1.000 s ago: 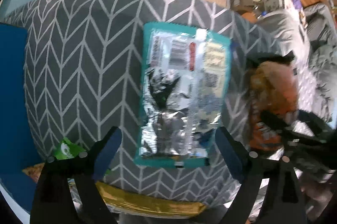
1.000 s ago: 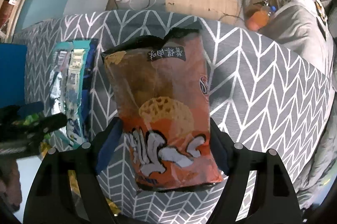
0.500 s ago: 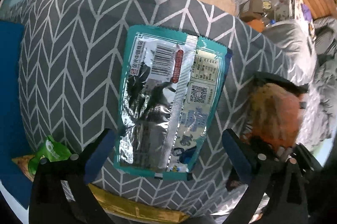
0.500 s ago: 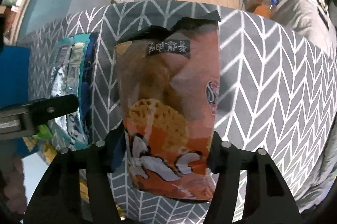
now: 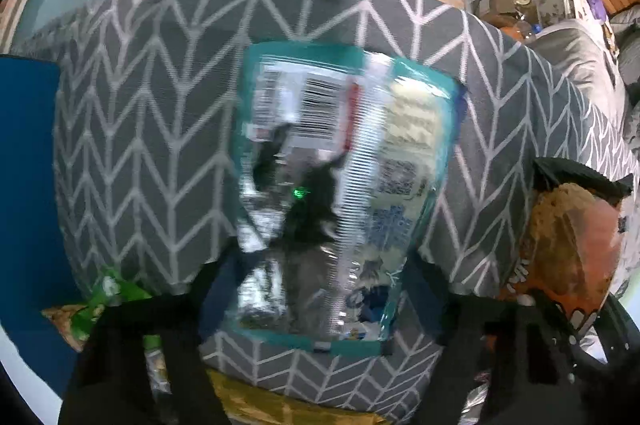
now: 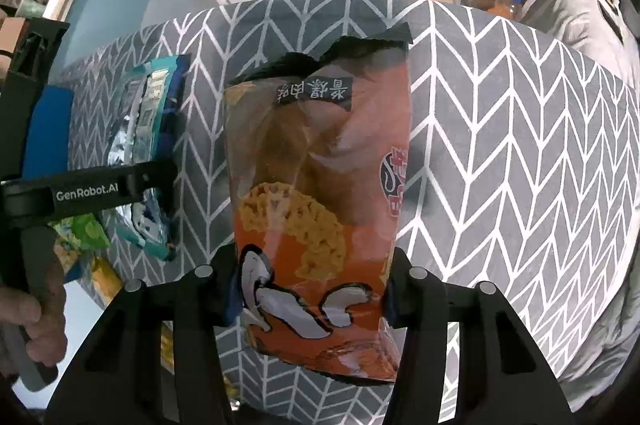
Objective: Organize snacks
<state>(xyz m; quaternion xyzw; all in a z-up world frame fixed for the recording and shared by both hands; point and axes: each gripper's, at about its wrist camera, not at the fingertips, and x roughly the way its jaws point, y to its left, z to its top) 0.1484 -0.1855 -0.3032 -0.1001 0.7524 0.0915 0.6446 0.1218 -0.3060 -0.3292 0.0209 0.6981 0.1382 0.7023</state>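
Currently the left gripper (image 5: 320,301) points down at a teal and silver snack packet (image 5: 340,185) lying back-side up on the worktop (image 5: 132,129), which is covered with a grey herringbone cloth. Its jaws are closing, with the lower end of the packet between them; the left wrist view is blurred, so contact of the pads with the packet cannot be confirmed. The packet occupies the centre of that view, with its barcode toward the top. The right gripper (image 6: 312,297) has its jaws closing on the lower part of an orange snack bag (image 6: 320,193), and both pads press against the bag's sides. The bag's torn black top edge points to the upper centre of the right wrist view. In that view the teal packet appears at centre left, well apart from the orange bag, with the left gripper's black body (image 6: 88,189) across it and a hand (image 6: 36,317) on its handle at lower left. A green snack packet (image 5: 104,301) lies at the lower left of the left wrist view, at the worktop's edge.
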